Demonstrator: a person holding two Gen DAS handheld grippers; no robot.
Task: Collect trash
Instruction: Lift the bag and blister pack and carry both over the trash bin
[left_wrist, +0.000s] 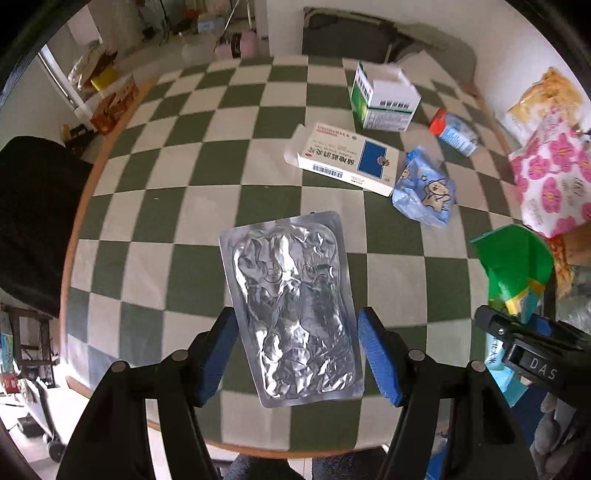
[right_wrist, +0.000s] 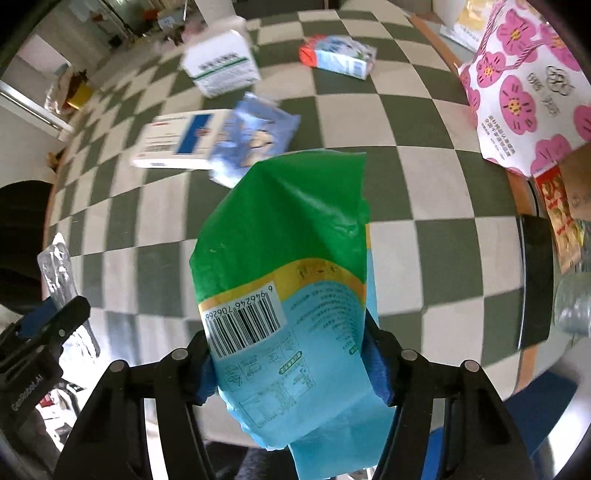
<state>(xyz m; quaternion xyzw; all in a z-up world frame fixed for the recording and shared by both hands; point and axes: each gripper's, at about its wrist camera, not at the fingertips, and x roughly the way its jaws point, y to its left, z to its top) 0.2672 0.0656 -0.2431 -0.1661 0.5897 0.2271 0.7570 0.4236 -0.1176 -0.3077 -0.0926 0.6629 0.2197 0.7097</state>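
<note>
A crumpled silver blister pack (left_wrist: 291, 306) hangs above the checked table with my left gripper (left_wrist: 295, 321) shut on its long edges between the blue pads. My right gripper (right_wrist: 291, 365) is shut on a green and light-blue plastic wrapper (right_wrist: 288, 240) with a barcode, also lifted off the table. In the left wrist view the right gripper (left_wrist: 532, 343) and its wrapper (left_wrist: 513, 258) sit at the right edge. The right wrist view shows the blister pack (right_wrist: 55, 266) at the far left.
On the green-and-white checked tablecloth (left_wrist: 166, 221) lie a white and blue medicine box (left_wrist: 343, 158), a green and white box (left_wrist: 384, 99), a blue cartoon wrapper (left_wrist: 424, 192) and a small carton with a red end (left_wrist: 454, 133). A pink-flowered bag (left_wrist: 554, 177) stands at the right.
</note>
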